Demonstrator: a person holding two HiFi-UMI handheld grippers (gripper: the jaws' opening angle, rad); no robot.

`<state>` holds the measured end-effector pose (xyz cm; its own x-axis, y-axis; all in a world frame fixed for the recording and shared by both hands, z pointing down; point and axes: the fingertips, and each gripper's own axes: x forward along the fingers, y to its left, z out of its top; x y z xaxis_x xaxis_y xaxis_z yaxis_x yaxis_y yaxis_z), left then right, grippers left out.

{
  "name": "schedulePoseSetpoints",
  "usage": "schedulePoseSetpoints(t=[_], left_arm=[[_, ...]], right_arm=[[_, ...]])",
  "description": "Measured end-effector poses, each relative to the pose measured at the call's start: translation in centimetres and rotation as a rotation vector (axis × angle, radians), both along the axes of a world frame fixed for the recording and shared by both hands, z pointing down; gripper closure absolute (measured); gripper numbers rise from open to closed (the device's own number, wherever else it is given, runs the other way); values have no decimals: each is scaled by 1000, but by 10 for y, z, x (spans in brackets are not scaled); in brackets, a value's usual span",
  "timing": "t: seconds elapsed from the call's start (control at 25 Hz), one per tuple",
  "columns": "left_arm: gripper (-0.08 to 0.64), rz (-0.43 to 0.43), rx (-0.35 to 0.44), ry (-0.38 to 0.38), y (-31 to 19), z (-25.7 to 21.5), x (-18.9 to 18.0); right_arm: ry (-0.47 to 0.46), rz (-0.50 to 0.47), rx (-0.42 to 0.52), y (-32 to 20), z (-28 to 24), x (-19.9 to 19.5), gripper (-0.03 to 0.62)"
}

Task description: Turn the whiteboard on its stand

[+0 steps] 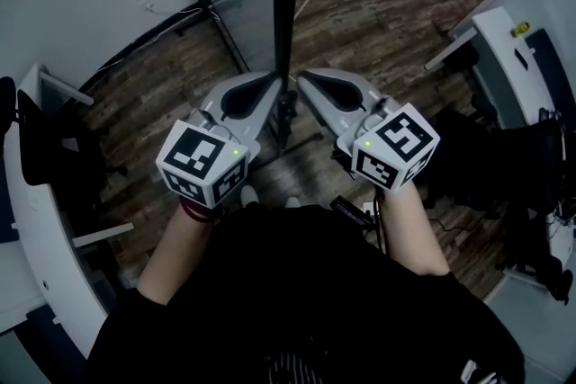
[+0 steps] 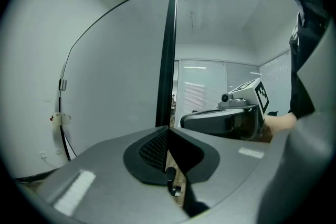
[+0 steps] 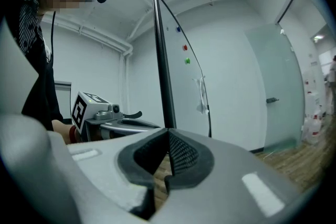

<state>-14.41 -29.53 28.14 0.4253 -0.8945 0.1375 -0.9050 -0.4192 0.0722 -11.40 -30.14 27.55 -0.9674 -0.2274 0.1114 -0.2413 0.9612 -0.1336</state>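
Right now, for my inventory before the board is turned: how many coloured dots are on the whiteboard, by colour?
Blue dot: 1
Red dot: 1
Green dot: 1
Total on the whiteboard: 3

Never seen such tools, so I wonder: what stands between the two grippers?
The whiteboard, edge-on as a dark bar, stands between the left gripper and right gripper; the head view shows it.

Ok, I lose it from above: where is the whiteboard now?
In the head view the whiteboard stands edge-on as a dark upright strip at centre, just beyond and between the tips of the left gripper and the right gripper.
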Motion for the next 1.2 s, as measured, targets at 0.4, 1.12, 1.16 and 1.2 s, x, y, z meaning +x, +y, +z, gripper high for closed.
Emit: schedulePoseSetpoints(t=[0.4, 1.12, 1.16, 1.2], left_arm=[[558, -4, 41, 10, -5, -8, -18], [558, 30, 31, 35, -3, -5, -33], [558, 29, 32, 34, -1, -6, -35], [558, 27, 31, 35, 0, -5, -36]], right_arm=[[3, 64, 37, -6, -10, -13, 589], [66, 99, 15, -3, 3, -20, 474], [76, 103, 15, -3, 5, -21, 460], [82, 104, 14, -2, 7, -23, 451]])
